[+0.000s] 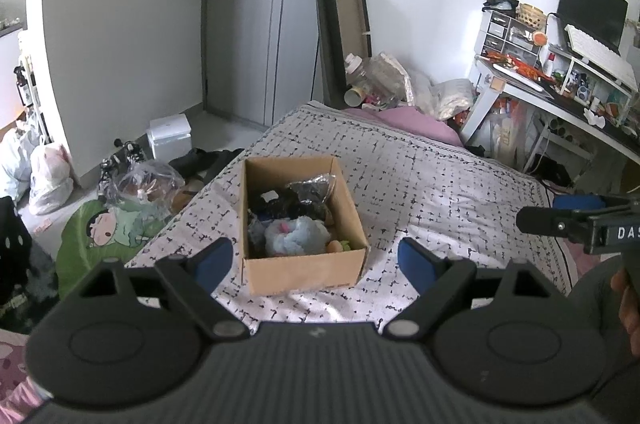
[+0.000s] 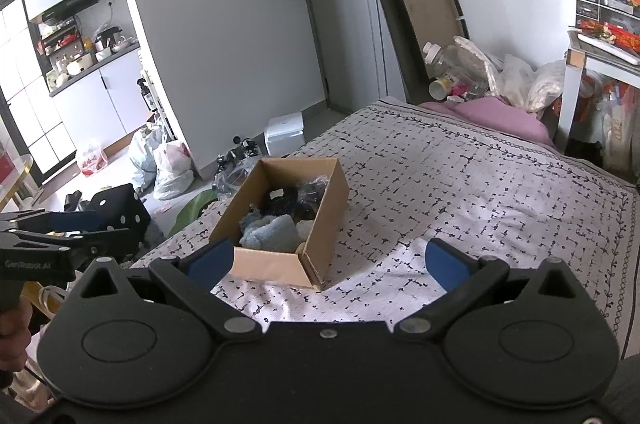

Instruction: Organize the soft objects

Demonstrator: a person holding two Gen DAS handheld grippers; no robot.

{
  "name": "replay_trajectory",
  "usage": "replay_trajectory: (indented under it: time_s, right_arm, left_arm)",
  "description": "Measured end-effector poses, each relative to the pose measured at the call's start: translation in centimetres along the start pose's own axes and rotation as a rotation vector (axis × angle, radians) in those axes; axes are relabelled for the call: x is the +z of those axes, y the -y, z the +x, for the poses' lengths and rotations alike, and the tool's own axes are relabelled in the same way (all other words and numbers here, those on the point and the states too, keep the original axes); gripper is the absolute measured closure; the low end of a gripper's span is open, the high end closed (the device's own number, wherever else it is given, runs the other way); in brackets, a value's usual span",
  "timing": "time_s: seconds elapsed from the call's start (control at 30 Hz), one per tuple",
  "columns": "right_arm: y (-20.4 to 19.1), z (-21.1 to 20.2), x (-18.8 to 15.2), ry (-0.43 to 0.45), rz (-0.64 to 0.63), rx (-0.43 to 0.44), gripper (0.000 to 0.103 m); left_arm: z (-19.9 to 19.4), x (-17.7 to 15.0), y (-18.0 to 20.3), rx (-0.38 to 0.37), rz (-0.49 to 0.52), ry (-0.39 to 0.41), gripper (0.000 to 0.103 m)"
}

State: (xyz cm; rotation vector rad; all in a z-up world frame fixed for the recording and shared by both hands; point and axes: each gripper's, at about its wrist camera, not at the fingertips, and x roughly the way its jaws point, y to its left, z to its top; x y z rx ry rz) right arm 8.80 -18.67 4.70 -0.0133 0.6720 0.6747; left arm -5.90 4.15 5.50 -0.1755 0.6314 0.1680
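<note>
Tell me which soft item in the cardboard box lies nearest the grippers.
The fluffy light-blue bundle, against the open brown cardboard box's near wall; the black items lie behind it.

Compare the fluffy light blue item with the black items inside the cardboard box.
The fluffy light blue soft item lies at the near end of the open brown cardboard box; the black soft items lie farther back. The blue one is pale and plush, the black ones dark and tangled. Both sit loose inside.

Soft items (image 1: 294,232) in box (image 1: 304,270) on bed (image 1: 460,191), near its left edge.
</note>
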Motion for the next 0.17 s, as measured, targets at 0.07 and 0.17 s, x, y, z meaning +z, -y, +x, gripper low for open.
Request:
replay_trajectory:
  time_s: [0.07,0.17]
  right_arm:
    - [-0.06,-0.07,-0.08,0.0,0.002,-0.002,0.0]
    - [-0.09,-0.11,-0.15,-0.002,0.003,-0.005,0.0]
  left_arm:
    - [-0.01,0.02,-0.03,0.0,0.001,0.001,0.014]
    - [-0.03,0.02,-0.02,-0.001,0.0,0.002,0.014]
